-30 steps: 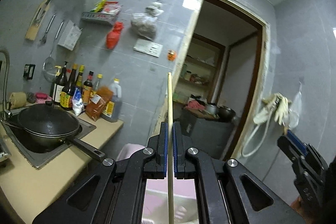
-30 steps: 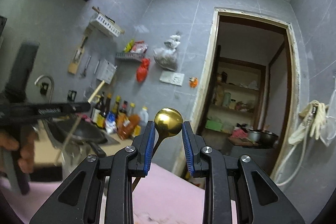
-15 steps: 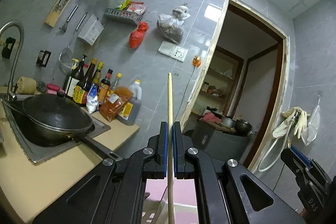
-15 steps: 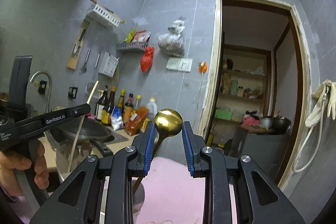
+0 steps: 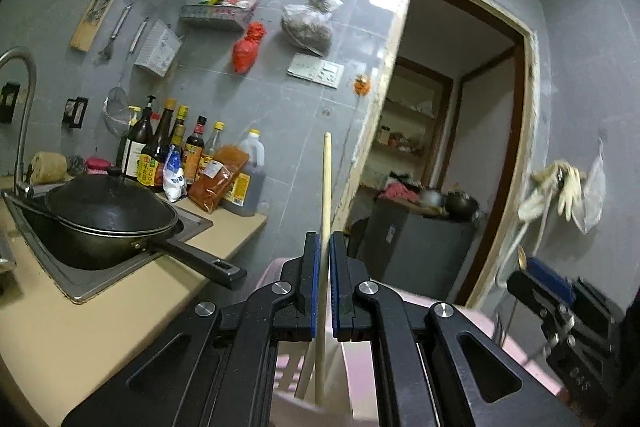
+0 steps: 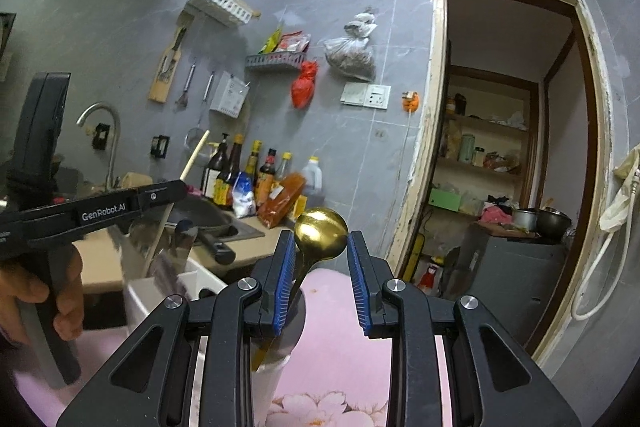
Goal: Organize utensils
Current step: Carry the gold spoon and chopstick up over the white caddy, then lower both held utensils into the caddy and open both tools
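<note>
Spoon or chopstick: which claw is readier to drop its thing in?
Probably right: the spoon in the right claw seems to dip its handle into the cup; the left claw holds its chopstick above the white holder.

Both wrist views face level along their tongs, close over the bench (image 5: 100, 327), sharing bottles (image 6: 256, 179), tiled wall, doorway (image 5: 452, 131)

A home kitchen is shown. A black wok (image 5: 108, 223) is set in a steel sink (image 5: 80, 279) at lower left, sauce bottles (image 5: 180, 155) are lined against the grey tiled wall, and utensils (image 5: 116, 35) are hung at upper left.
</note>
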`<move>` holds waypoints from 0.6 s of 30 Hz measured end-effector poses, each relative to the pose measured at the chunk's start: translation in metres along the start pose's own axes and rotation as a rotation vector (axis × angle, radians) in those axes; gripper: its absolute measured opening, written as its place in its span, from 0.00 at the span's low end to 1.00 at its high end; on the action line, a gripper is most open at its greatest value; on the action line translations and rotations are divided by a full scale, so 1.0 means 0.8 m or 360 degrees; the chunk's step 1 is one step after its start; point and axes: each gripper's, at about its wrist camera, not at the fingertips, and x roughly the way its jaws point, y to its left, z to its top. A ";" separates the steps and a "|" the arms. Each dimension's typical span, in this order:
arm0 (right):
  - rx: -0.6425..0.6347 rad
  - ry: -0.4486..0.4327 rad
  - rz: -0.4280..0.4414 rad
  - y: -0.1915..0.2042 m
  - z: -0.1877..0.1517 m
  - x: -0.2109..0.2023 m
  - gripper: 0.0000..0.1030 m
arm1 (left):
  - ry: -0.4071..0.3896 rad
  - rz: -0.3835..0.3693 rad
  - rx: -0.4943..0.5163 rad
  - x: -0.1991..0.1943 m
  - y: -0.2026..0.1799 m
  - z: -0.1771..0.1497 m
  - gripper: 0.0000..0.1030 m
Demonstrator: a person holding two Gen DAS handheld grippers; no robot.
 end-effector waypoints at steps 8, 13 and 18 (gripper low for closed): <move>-0.0018 0.0046 0.0015 0.002 -0.001 -0.009 0.40 | 0.0157 -0.0031 0.0133 -0.009 -0.016 -0.018 0.16; 0.0017 0.0015 -0.0013 -0.010 0.008 -0.026 0.53 | 0.0172 -0.0032 0.0081 -0.022 -0.023 -0.010 0.35; 0.0072 -0.0017 -0.0077 -0.031 0.013 -0.055 0.78 | 0.0146 0.0005 0.0081 -0.048 -0.044 0.001 0.69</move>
